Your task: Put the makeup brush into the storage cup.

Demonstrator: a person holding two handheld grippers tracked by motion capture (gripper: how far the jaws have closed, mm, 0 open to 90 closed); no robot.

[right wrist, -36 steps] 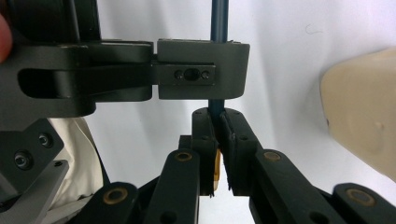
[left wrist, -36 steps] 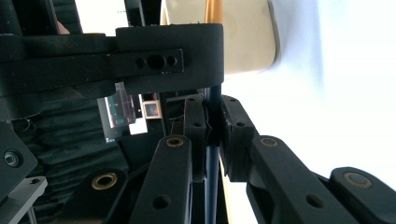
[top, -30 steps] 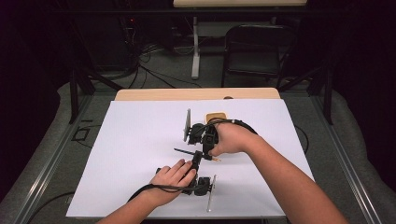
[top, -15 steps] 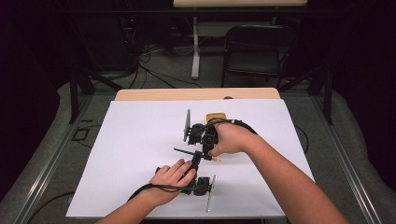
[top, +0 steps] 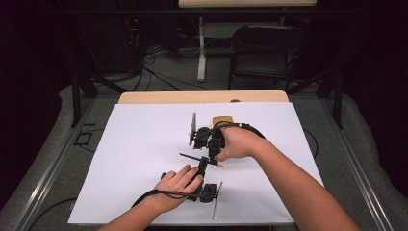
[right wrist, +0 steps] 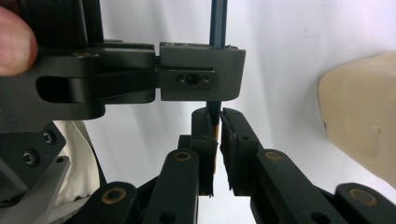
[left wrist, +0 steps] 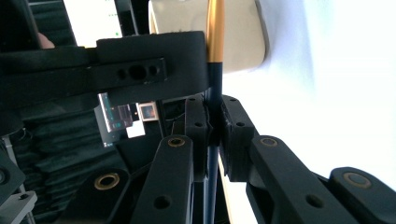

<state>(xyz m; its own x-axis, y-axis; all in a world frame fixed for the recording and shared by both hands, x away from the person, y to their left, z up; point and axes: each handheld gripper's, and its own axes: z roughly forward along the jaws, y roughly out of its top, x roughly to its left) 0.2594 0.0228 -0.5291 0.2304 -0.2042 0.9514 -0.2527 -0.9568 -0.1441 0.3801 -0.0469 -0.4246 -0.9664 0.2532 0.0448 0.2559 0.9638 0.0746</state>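
Note:
A thin dark blue pencil [top: 192, 158] with an orange-gold end lies level just above the white sheet, and both grippers are shut on it. In the high view my left gripper [top: 202, 166] reaches up from the lower hand and grips it beside my right gripper [top: 213, 156], which comes down from the upper hand. The left gripper view has my left gripper [left wrist: 214, 105] shut on the pencil's [left wrist: 214, 88] dark shaft, below the gold part. In the right gripper view my right gripper [right wrist: 218, 114] clamps the pencil [right wrist: 218, 23] near its orange end. Each view shows the other gripper's jaw across the pencil.
A small beige block [top: 222, 120] rests on the white sheet [top: 144, 144] just beyond the right hand; the block [left wrist: 243, 37] [right wrist: 359, 116] also lies close ahead of both jaws. A wooden table edge [top: 202, 97] borders the sheet's far side. A black chair [top: 264, 53] stands behind.

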